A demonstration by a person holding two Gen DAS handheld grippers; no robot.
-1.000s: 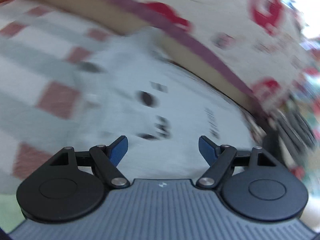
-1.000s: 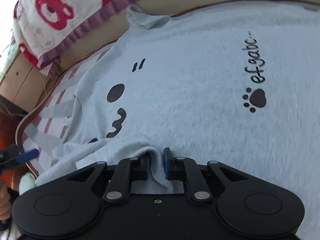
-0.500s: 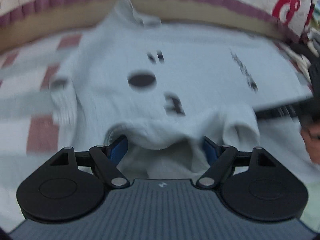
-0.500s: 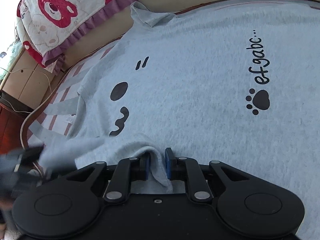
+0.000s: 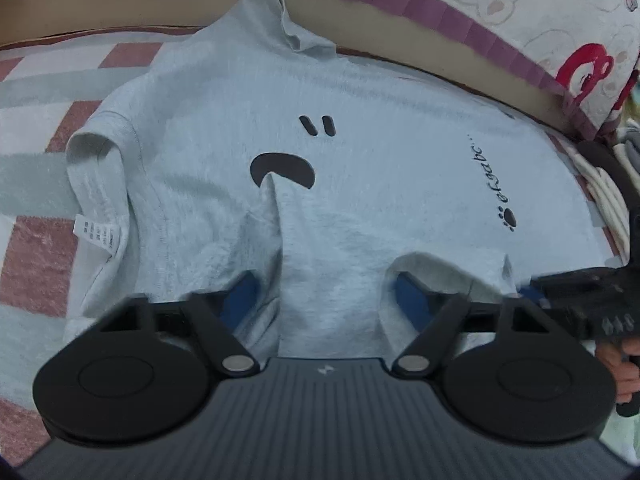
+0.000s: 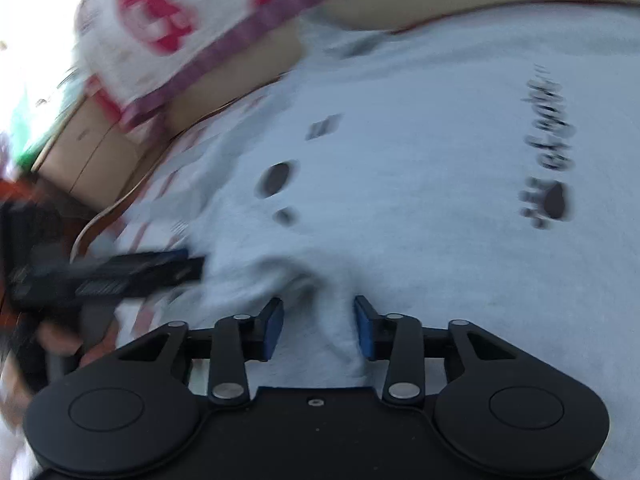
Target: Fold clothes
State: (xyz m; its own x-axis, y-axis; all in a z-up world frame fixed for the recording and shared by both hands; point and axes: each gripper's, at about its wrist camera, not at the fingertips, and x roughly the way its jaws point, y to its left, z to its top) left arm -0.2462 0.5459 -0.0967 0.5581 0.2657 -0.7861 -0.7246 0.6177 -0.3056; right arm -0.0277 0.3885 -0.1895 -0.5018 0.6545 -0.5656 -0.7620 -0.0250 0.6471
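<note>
Since a second ago the left gripper (image 5: 328, 296) has swung in from over the checked blanket and dropped onto the near hem; its jaws have just been narrowing. They now stand about half open, with a bunched ridge of cloth between the blue pads (image 5: 244, 298) and the hem draped over the right one. No firm pinch shows.

The right gripper (image 6: 319, 330) sits just beside it on the same hem. Its jaws are parted a little wider than half a second ago, with a fold of cloth filling the narrow gap. Whether the pads press it – cannot tell; the view is blurred.

The light grey short-sleeved T-shirt with black cat-face print (image 5: 360, 140) lies front-up and flat on the pink, white and grey checked fleece blanket (image 5: 48, 140), near hem rumpled. The paw print and script are on the right side and a white care label (image 5: 94, 236) is at the left edge.

Beyond the far sleeve is a white quilt with red bears and a purple frill (image 5: 560, 20).
</note>
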